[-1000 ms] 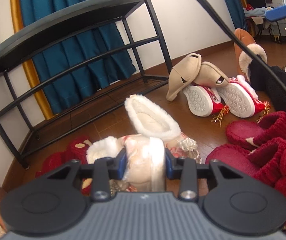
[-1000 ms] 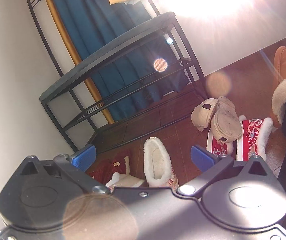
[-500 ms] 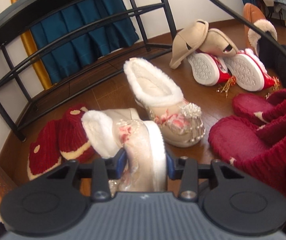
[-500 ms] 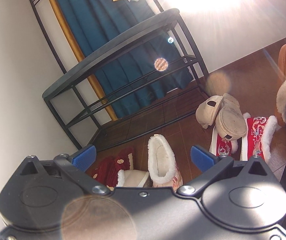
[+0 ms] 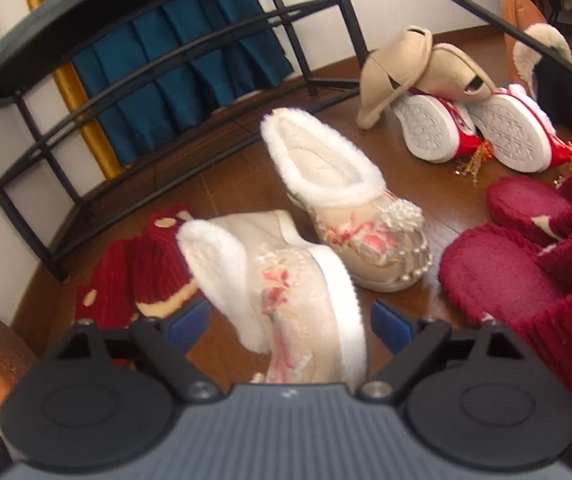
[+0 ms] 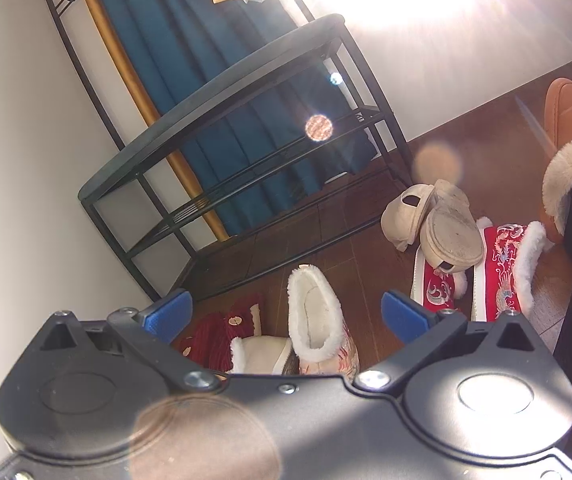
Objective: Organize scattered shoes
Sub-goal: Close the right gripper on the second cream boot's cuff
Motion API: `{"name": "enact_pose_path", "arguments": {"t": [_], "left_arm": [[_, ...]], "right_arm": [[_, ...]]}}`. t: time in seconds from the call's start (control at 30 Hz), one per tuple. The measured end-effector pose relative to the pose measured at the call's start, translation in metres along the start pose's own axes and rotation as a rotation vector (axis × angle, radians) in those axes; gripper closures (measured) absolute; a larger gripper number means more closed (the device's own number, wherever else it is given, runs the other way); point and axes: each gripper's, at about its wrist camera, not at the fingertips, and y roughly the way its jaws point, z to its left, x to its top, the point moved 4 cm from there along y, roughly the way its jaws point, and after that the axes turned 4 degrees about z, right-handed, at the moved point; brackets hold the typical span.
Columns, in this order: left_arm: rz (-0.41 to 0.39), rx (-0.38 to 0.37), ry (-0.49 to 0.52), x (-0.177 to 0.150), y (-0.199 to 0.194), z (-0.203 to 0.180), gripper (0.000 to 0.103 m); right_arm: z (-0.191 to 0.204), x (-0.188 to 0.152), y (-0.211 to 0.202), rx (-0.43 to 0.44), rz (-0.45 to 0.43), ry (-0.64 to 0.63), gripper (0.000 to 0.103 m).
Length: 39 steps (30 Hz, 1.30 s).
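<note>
Letting go is what the left gripper (image 5: 290, 326) has just been doing: its jaws have been opening, and now the blue pads (image 5: 391, 325) stand wide apart. The cream shoe (image 5: 286, 288) with white fur is between them, but the pads do not press on it. It looks blurry and tipped on its side, with its white sole turned to the right. I cannot tell if it rests flat on the floor (image 5: 226, 184).

Its partner, the other cream shoe (image 5: 350, 216), stands upright just beyond it, a bit to the right. The two are very close; I cannot tell if they touch. The long way of the tipped shoe runs away from the left gripper, toward the black rack (image 5: 134, 20). The partner shoe points nearly the same way.

The right gripper (image 6: 286, 312) is wide apart too and holds nothing. Both cream shoes lie low in front of it, but the left gripper is much nearer to the tipped one.

I think the pair is almost side by side. Next, the tipped shoe may need turning upright, and the left gripper is best placed for that.
</note>
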Motion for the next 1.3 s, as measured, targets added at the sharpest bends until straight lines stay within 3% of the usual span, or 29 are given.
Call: {"name": "enact_pose_path", "arguments": {"t": [0.17, 0.27, 0.4, 0.53, 0.63, 0.7, 0.77, 0.83, 0.87, 1.0, 1.1, 1.3], "left_arm": [[-0.067, 0.043, -0.119, -0.001, -0.032, 0.021, 0.006], [-0.111, 0.052, -0.229, -0.005, -0.056, 0.038, 0.005], [-0.159, 0.068, -0.381, -0.014, -0.084, 0.062, 0.002], [-0.172, 0.077, -0.515, -0.026, -0.097, 0.087, 0.001], [-0.136, 0.078, -0.573, -0.033, -0.101, 0.104, 0.001], [-0.119, 0.078, -0.592, -0.037, -0.105, 0.114, 0.001], [-0.101, 0.077, -0.611, -0.041, -0.110, 0.123, 0.001], [-0.090, 0.078, -0.623, -0.046, -0.114, 0.131, 0.001], [-0.093, 0.079, -0.625, -0.049, -0.117, 0.134, 0.001], [-0.129, 0.097, -0.634, -0.061, -0.128, 0.143, 0.001], [-0.119, 0.081, -0.654, -0.066, -0.125, 0.143, 0.001], [-0.113, 0.046, -0.653, -0.071, -0.116, 0.137, 0.001]], "right_arm": [[0.003, 0.010, -0.002, 0.013, 0.021, -0.028, 0.000], [0.014, 0.023, 0.008, 0.040, 0.093, -0.099, 0.000], [0.046, 0.032, 0.037, 0.077, 0.222, -0.248, 0.000], [0.089, 0.011, 0.088, 0.080, 0.313, -0.464, 0.003], [0.109, -0.020, 0.124, 0.057, 0.368, -0.530, 0.017], [0.119, -0.044, 0.147, 0.050, 0.401, -0.550, 0.018], [0.125, -0.065, 0.164, 0.048, 0.436, -0.569, 0.029], [0.129, -0.083, 0.177, 0.045, 0.475, -0.587, 0.057], [0.130, -0.090, 0.183, 0.041, 0.491, -0.597, 0.063], [0.130, -0.114, 0.200, -0.012, 0.504, -0.655, 0.061], [0.130, -0.126, 0.212, -0.063, 0.505, -0.699, 0.042], [0.128, -0.144, 0.231, -0.127, 0.529, -0.820, 0.038]]}}
